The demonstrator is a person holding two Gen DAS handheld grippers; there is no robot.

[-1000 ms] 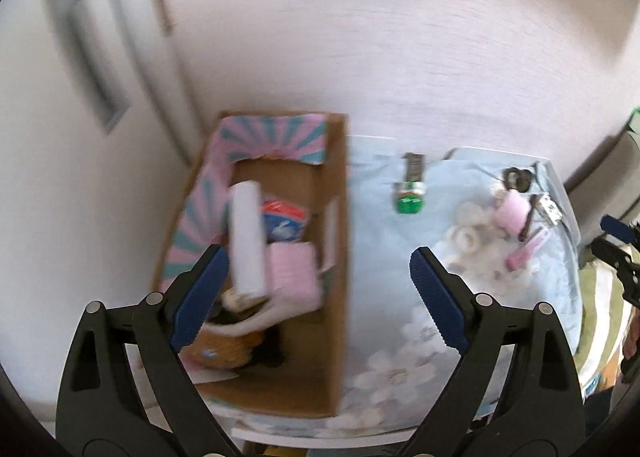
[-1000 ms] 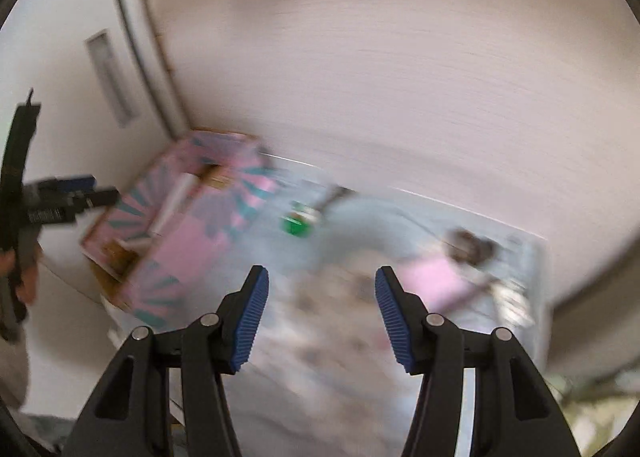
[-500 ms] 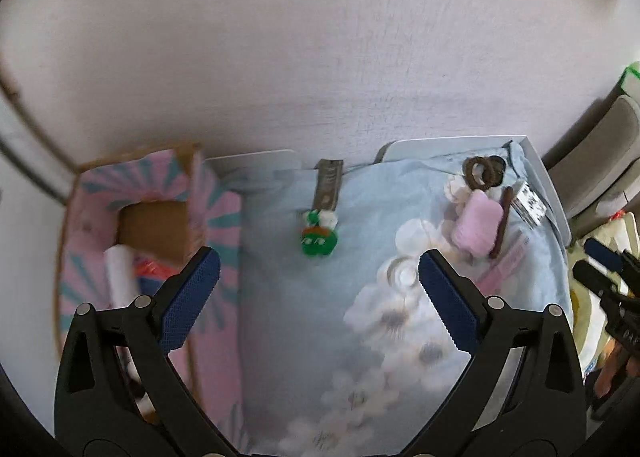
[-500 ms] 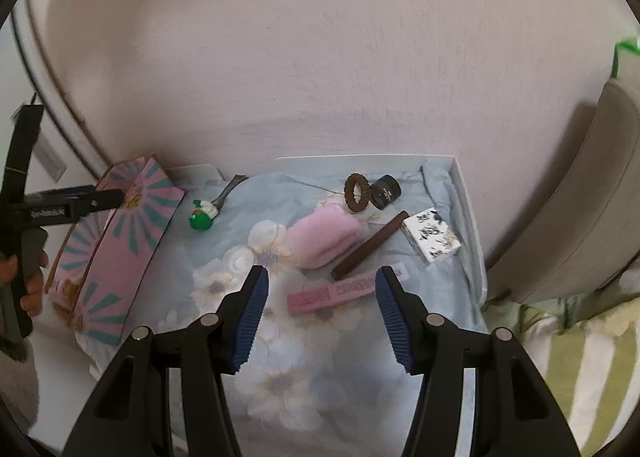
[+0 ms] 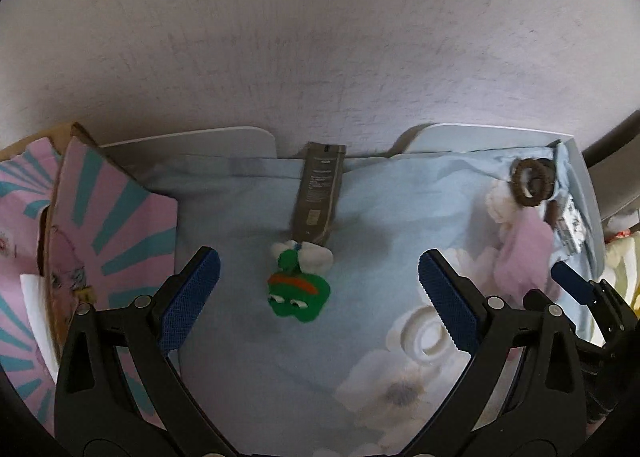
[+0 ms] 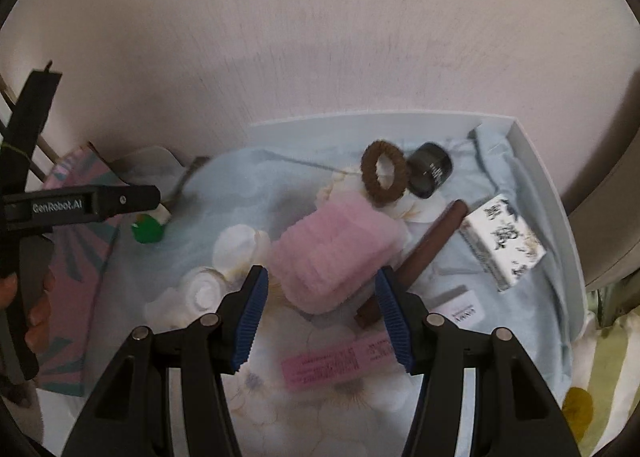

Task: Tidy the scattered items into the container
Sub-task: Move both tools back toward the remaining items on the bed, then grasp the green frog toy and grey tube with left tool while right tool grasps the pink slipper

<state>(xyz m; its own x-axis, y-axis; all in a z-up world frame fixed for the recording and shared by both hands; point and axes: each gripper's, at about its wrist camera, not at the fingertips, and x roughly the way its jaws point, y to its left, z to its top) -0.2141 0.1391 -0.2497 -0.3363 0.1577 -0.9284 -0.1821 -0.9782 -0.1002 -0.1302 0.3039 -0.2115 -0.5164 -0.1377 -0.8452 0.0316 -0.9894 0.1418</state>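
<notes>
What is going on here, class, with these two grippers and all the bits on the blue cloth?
A person with a gripper in each hand is tidying small items into the pink-and-teal cardboard box at the left. The left gripper is open, lined up on the green frog toy. The right gripper is open, its fingers either side of the fluffy pink pad. Neither holds anything. The brown hair tie, dark jar, brown stick and pink packet lie on the floral cloth.

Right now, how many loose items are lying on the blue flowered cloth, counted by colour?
Pink: 2, fluffy pad and flat packet.
Brown: 2, hair ring and stick.
Green: 1, frog toy.
Grey: 1, sachet.
Black: 1, small jar.
White: 2, printed box and small card.
Total: 9.
</notes>
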